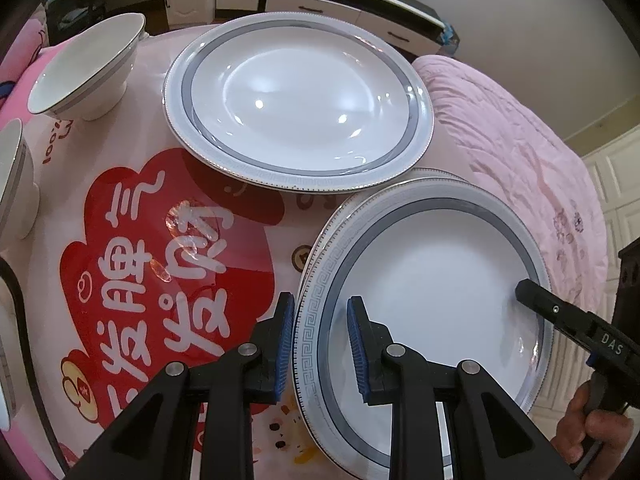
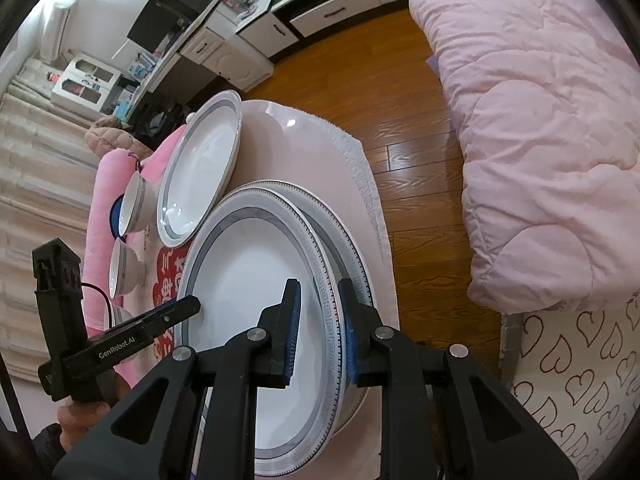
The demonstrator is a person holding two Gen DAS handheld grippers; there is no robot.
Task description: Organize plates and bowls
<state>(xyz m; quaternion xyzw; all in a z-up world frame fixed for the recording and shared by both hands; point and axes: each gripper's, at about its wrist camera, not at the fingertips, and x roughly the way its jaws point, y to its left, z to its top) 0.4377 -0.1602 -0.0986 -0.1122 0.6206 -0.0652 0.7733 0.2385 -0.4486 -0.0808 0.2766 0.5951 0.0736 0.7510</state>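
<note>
While both grippers straddled opposite rims of the top plate [image 1: 436, 300], it sat on a second plate [image 2: 352, 248] near the table's [image 2: 312, 140] edge. The left gripper [image 1: 320, 344] and the right gripper [image 2: 320, 332] each stood narrowly parted around the rim; whether the pads pressed it could not be told. A third plate [image 1: 298, 102] lay apart behind, with two bowls [image 1: 86, 68] beside it.

Lower plate [image 2: 352, 240] mostly hidden under upper plate [image 2: 256, 320]; only rim sliver shows at 2 o'clock. Second bowl [image 1: 12, 176] cut by left wrist frame edge at 9 o'clock. Third bowl [image 2: 120, 316] half hidden behind left tongs [image 2: 176, 312]. Counter [image 1: 132, 264] lettering cut at 6 o'clock.
</note>
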